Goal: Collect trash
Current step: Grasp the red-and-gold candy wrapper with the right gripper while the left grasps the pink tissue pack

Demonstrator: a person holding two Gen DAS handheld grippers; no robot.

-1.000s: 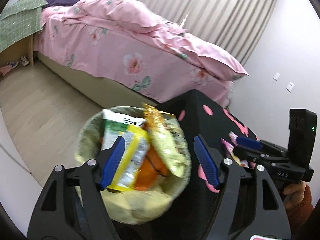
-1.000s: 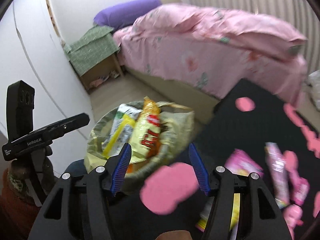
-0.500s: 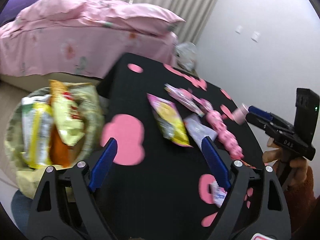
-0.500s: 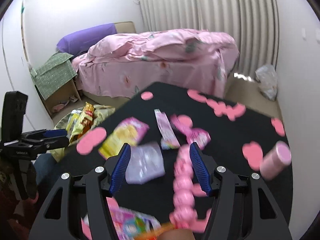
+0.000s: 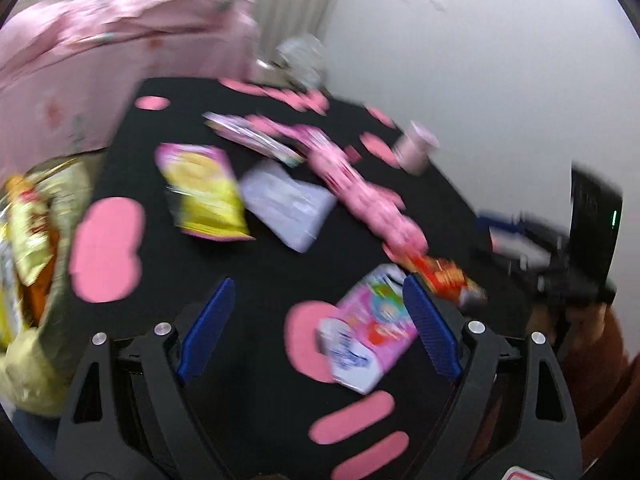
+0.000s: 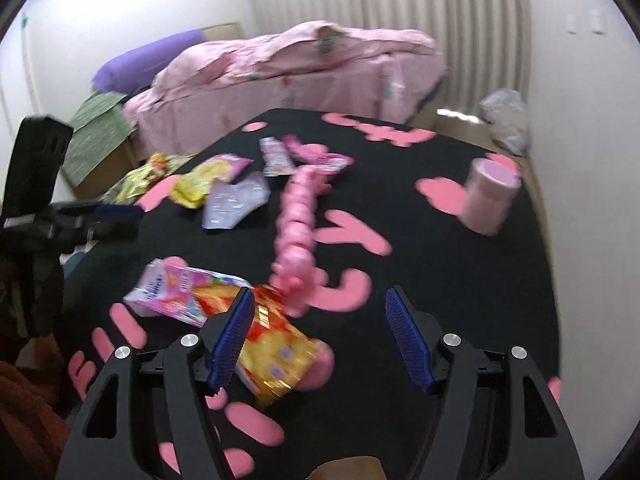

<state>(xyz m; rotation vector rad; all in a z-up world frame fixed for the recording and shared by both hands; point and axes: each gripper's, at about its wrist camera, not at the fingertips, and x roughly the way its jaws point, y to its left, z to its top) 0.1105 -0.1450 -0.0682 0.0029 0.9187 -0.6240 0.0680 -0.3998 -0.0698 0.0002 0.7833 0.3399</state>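
Both views motion-blurred, so fine detail is soft.

My left tongs (image 5: 316, 326): spread wide, nothing held. A pink carton (image 5: 370, 330) lies flat on the black table (image 5: 260, 272) between the blue pads, closer to the right one; can't tell if it touches that pad.

My right tongs (image 6: 320, 336): also wide open, empty. A red-gold snack wrapper (image 6: 276, 346) sits just by the left pad, partly behind it; contact unclear. The pink carton (image 6: 180, 292) lies just left of that wrapper, touching or overlapping it.

Containers:
- Trash bin (image 5: 44, 272), left edge of the left view, off the table's left side. Lined with a yellowish bag and packed with snack bags (image 5: 28, 220), yellow, red and orange, standing up past the rim. In the right view only its top (image 6: 148, 176) shows beyond the far-left table edge.
- Pink cup (image 6: 488, 196), upright, far right on the table, well apart from the rest. Contents not visible.

Loose trash on the table, mid to far:
- yellow-pink chip bag (image 5: 204, 192)
- pale lilac pouch (image 5: 288, 204) just right of it
- long pink strip of packets (image 6: 298, 224) running near to far down the middle
- thin pink wrapper (image 5: 252, 140) at the far end.

Pink bed (image 6: 300, 68) beyond the table.
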